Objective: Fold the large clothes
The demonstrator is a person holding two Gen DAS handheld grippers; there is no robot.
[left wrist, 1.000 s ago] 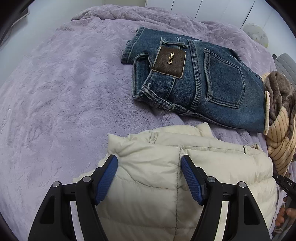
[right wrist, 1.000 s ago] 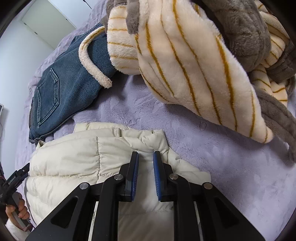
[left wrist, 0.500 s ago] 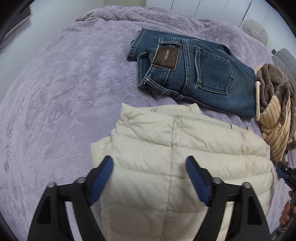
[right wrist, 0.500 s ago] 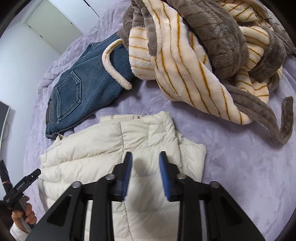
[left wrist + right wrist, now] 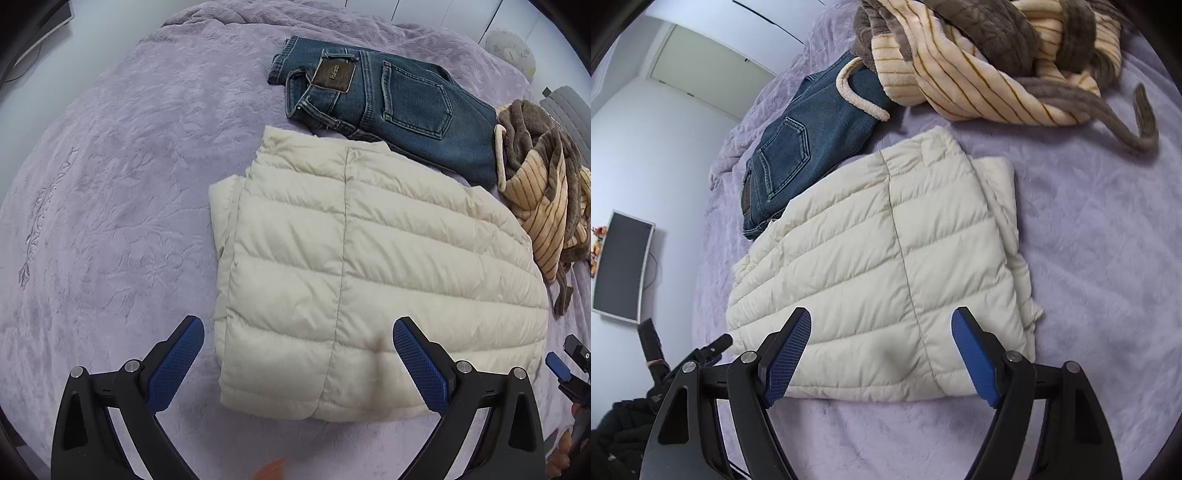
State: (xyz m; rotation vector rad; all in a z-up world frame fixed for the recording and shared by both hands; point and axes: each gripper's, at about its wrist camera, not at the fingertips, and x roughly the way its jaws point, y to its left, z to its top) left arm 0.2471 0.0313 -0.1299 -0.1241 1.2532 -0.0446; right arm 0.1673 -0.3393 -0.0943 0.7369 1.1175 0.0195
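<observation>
Nearest: left gripper (image 5: 298,363) wide open, empty; right gripper (image 5: 881,356) jaws opening, nothing between pads. Folded cream puffer jacket (image 5: 369,266) flat on lilac plush bedspread (image 5: 110,184). Beyond: folded jeans (image 5: 399,99), striped fleece robe (image 5: 990,74). Far: monitor (image 5: 622,266), white wall, closet doors (image 5: 701,66).

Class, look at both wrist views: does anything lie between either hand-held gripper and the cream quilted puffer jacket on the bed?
Nothing visible does. The left hand-held gripper and the right hand-held gripper, its jaws opening, hang over the folded cream quilted puffer jacket. The folded blue denim jeans and striped fleece robe lie beyond it.
</observation>
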